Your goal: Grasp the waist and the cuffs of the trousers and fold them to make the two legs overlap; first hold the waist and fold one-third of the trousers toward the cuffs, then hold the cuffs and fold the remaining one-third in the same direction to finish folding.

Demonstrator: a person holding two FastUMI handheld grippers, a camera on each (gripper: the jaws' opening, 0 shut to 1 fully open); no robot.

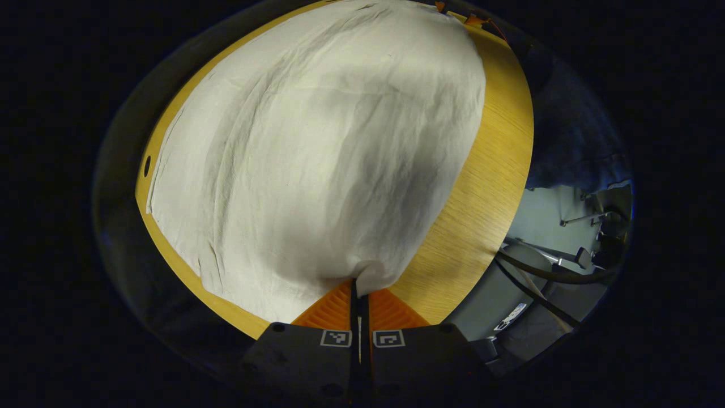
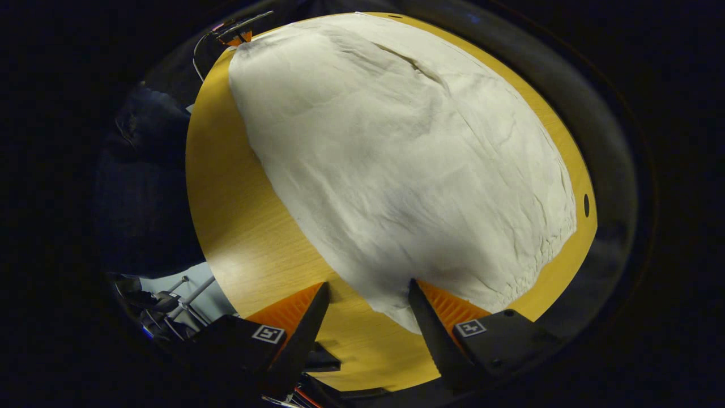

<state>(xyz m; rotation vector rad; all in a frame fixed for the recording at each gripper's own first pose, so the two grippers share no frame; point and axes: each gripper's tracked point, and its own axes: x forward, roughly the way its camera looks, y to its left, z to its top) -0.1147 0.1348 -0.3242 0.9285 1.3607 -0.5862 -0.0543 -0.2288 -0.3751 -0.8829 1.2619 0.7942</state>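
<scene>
Evidently soft and light, the trousers [image 1: 317,147] lie on the bench [image 1: 481,209]; left gripper [image 1: 359,292] pinches their edge, right gripper [image 2: 368,300] gapes wide, empty, by the nearest corner.

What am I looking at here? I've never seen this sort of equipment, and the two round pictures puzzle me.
A person holds a two-finger gripper in each hand, and a fisheye camera rides on each, looking along its fingers. In the left gripper view, the left gripper is closed, pinching an edge of the pale trousers. In the right gripper view, the right gripper is open, one finger beside the cloth's near tip and the other at its edge, not gripping. The trousers lie spread over a wooden table. The aim is to fold them.
</scene>
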